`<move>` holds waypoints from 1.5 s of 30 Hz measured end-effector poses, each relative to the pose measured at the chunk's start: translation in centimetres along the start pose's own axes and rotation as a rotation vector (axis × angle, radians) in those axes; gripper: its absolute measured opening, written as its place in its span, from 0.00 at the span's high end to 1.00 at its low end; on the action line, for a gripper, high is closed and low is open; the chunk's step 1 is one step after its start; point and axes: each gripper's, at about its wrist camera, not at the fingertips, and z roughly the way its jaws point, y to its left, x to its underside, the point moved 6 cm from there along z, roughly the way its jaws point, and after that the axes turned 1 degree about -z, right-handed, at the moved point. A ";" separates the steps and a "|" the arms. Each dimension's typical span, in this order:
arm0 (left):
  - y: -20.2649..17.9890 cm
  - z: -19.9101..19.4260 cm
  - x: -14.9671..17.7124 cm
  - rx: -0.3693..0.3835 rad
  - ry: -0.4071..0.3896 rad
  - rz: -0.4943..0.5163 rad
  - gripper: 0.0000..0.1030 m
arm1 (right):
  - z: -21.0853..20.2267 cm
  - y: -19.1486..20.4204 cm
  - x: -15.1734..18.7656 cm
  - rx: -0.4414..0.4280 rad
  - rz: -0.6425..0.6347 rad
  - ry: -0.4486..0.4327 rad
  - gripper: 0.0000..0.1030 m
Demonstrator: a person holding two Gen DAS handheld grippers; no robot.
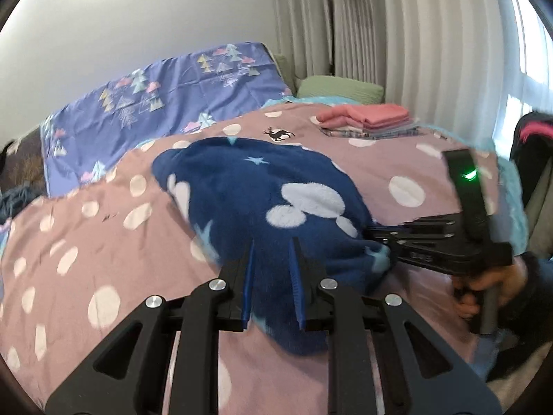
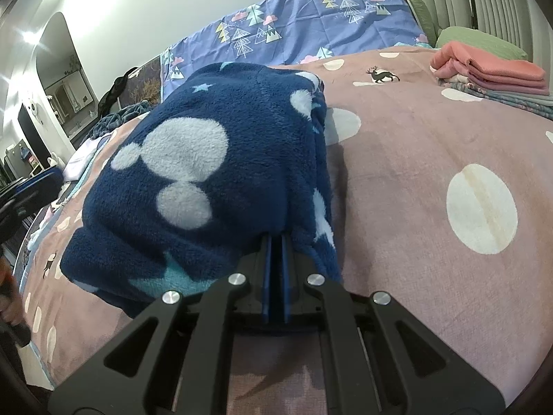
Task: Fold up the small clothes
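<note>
Clearly you had a thick, floppy fleece garment (image 2: pixel 207 173) bunched on the bedspread (image 2: pixel 432 259), its edge pinched in your right gripper (image 2: pixel 275 242) while your left gripper (image 1: pixel 273 252), jaws spread, straddled it, so a deep bite on doubled edges looked wisest.

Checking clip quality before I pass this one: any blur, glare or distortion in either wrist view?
Left wrist view: motion smear on the navy fleece garment near the left gripper and on the right gripper; window glare at the right edge. Right wrist view: fleece sharp around the right gripper, ceiling glare upper left. Both bend the pink dotted bedspread strongly.
</note>
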 end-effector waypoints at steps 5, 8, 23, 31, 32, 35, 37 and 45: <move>-2.9 4.0 5.2 -0.166 0.086 0.279 0.75 | 0.1 0.2 0.2 -0.014 -0.009 0.009 0.96; -2.1 3.5 4.5 -0.106 0.136 0.214 0.74 | 0.1 0.4 0.1 -0.007 -0.014 0.009 0.96; 2.6 8.4 -2.7 0.040 0.073 -0.002 0.77 | 0.0 0.3 0.1 -0.011 -0.018 0.010 0.96; 3.4 10.8 -1.3 0.037 0.097 -0.046 0.76 | 0.1 1.0 0.1 0.028 -0.062 0.020 0.95; 3.4 10.9 -1.3 0.038 0.100 -0.056 0.76 | 0.1 1.2 0.1 0.041 -0.076 0.017 0.95; 3.5 10.9 -1.4 0.049 0.090 -0.076 0.77 | 0.1 1.2 0.1 0.053 -0.084 0.010 0.95; 3.6 10.6 -1.4 0.058 0.074 -0.084 0.76 | 0.2 1.2 0.1 0.050 -0.081 0.011 0.94; 3.5 10.7 -1.2 0.066 0.055 -0.090 0.74 | 0.0 1.2 0.1 0.056 -0.071 0.004 0.94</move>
